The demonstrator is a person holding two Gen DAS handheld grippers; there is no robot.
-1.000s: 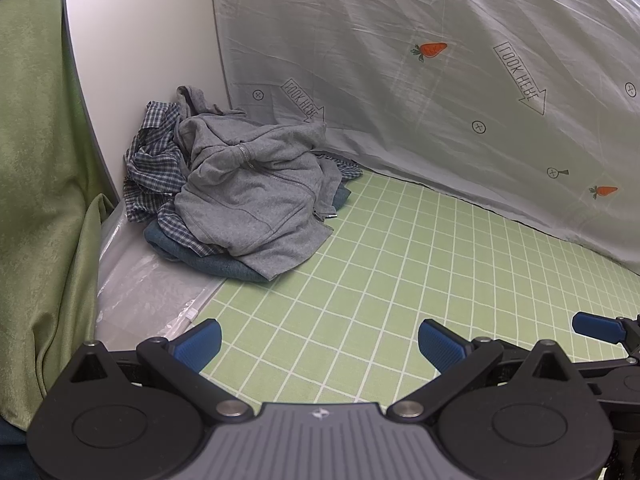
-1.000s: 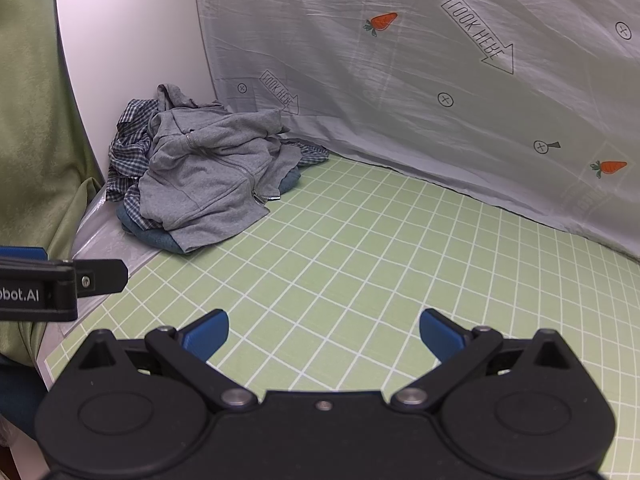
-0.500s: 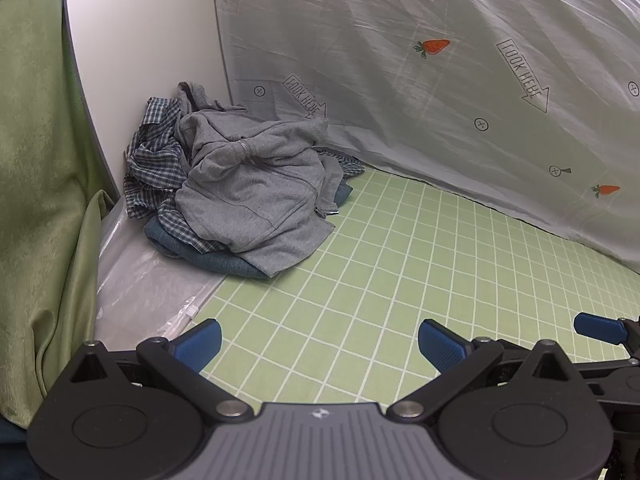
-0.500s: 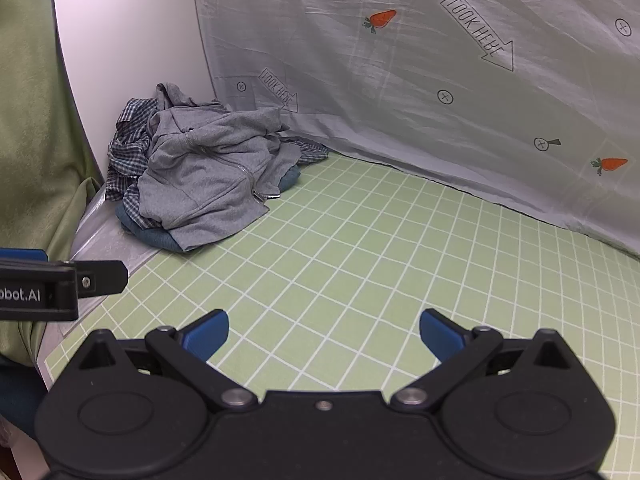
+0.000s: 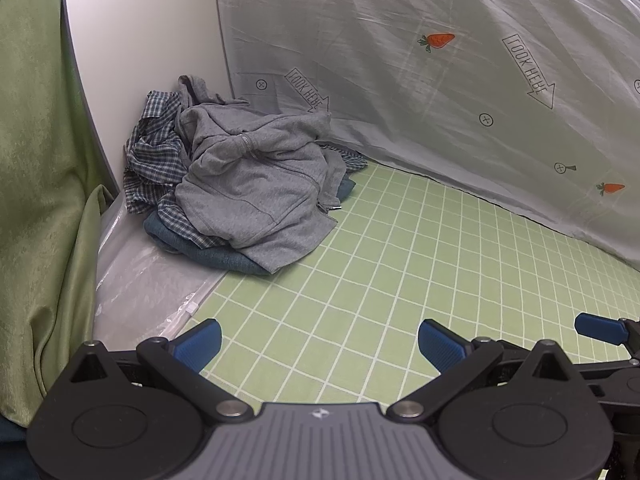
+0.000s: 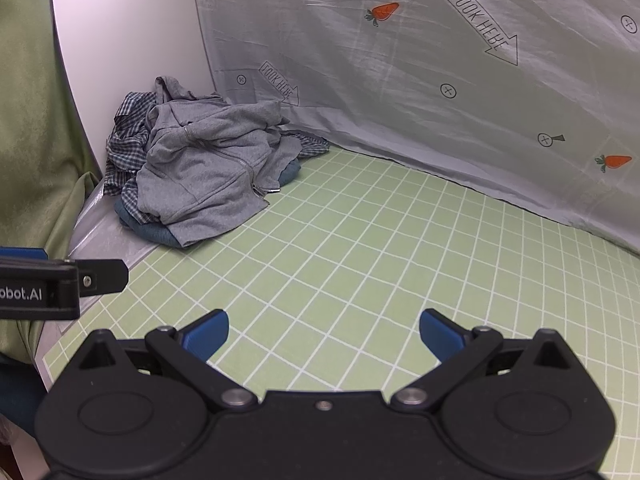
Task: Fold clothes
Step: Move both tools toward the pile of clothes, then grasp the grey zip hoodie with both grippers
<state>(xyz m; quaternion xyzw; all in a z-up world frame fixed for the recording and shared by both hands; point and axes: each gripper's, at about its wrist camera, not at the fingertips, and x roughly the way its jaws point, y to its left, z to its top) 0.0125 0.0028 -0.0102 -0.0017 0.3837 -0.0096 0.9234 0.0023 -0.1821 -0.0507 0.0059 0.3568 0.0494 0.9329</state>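
From the left wrist camera, the left gripper (image 5: 318, 342) is hovering over the green grid mat (image 5: 400, 272) with its blue-padded fingers (image 5: 198, 344) spread wide and nothing between them. Ahead of the fingers and off toward the left one, a heap of clothes is sitting in the far corner: a grey zip hoodie (image 5: 256, 184) is lying crumpled on top, a checked shirt (image 5: 154, 152) is bunching behind and under it, and a dark blue garment (image 5: 208, 254) is poking out beneath. A clear plastic sheet (image 5: 140, 284) is lying just beyond the left finger, and a pale printed sheet (image 5: 440, 80) is hanging as a backdrop beyond the mat. A finger tip of the right gripper (image 5: 598, 328) is showing past the right finger. From the right wrist camera, the right gripper (image 6: 324, 332) is likewise holding its fingers (image 6: 440, 334) wide apart over the mat (image 6: 380, 260), gripping nothing. The hoodie (image 6: 208, 168) and the pile are lying well ahead, toward the left finger, against the white panel (image 6: 132, 40). The left gripper's body (image 6: 60, 286) is showing at the left edge.
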